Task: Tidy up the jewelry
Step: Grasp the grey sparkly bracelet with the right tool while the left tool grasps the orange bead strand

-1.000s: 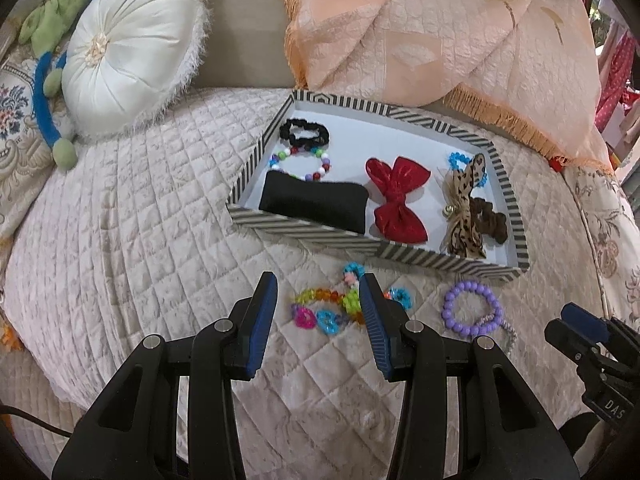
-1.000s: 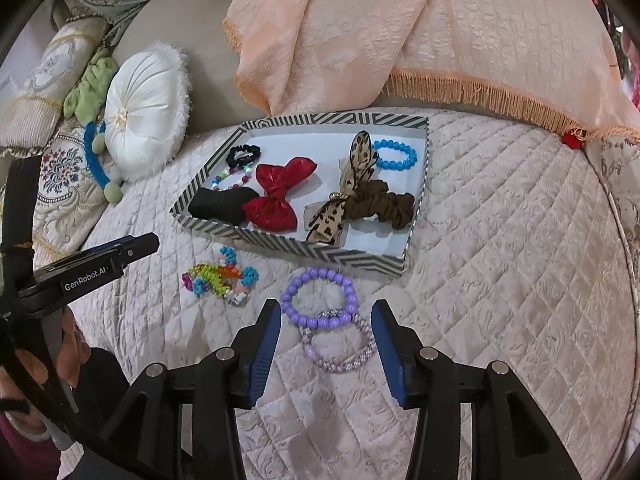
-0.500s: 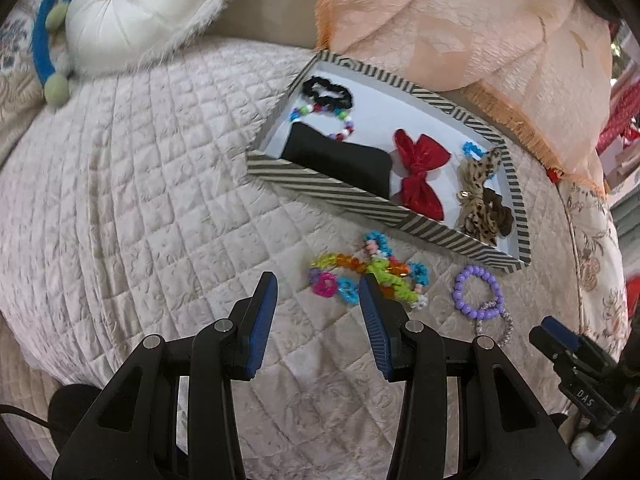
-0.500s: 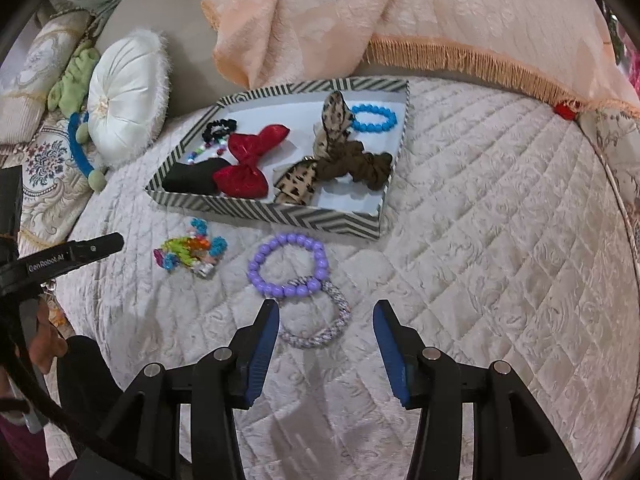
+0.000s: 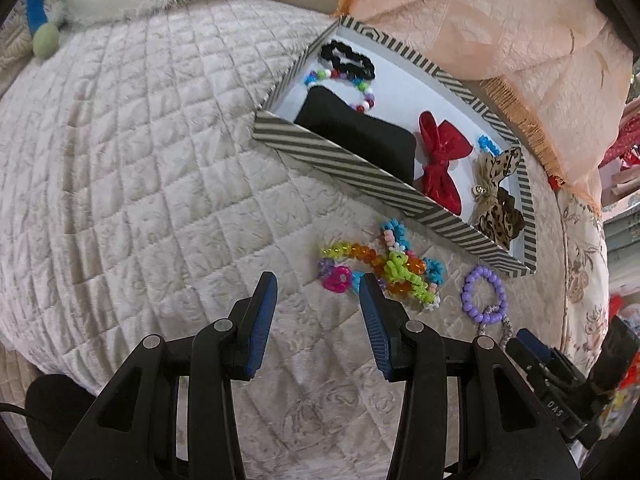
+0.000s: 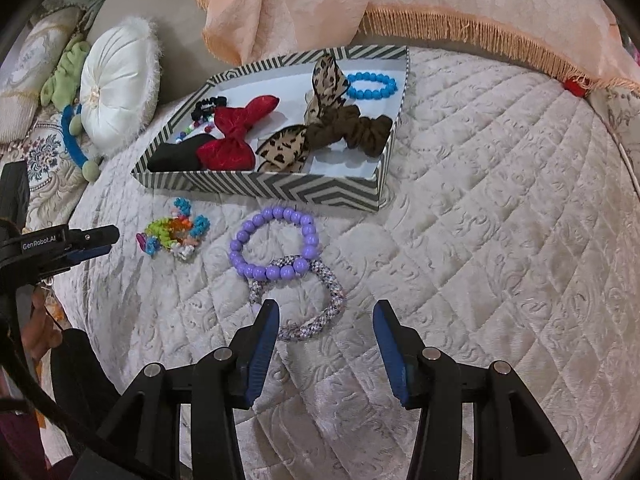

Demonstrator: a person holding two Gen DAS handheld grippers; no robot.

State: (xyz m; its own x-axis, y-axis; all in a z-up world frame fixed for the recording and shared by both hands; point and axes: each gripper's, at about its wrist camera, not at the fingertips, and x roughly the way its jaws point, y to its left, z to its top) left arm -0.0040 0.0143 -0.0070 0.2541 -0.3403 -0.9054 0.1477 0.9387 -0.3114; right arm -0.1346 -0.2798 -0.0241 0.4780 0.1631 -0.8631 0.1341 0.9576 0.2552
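Observation:
A striped tray (image 5: pixel 336 156) (image 6: pixel 256 188) on the quilted bed holds a black pad (image 5: pixel 360 136), a red bow (image 6: pixel 236 136), a leopard bow (image 6: pixel 296 144), a brown scrunchie (image 6: pixel 352 128), a blue bead bracelet (image 6: pixel 372 84), a multicolour bead bracelet (image 5: pixel 340 80) and a black scrunchie (image 5: pixel 348 60). In front of the tray lie a heap of colourful bracelets (image 5: pixel 380 264) (image 6: pixel 172 232), a purple bead bracelet (image 6: pixel 276 248) (image 5: pixel 482 288) and a speckled silver bracelet (image 6: pixel 308 304). My left gripper (image 5: pixel 316 284) is open just left of the heap. My right gripper (image 6: pixel 324 312) is open, with the silver bracelet's near edge just ahead of its fingertips.
A round white cushion (image 6: pixel 116 88) and a green and blue plush toy (image 6: pixel 72 80) lie at the bed's far left. A peach fringed blanket (image 6: pixel 400 0) is piled behind the tray. The other gripper shows at each view's edge (image 5: pixel 560 372) (image 6: pixel 60 244).
Both grippers have come down toward the bedspread. The left one has tilted and rolled, nearing the colourful heap; the right one has closed in on the silver bracelet. Jaw widths look unchanged.

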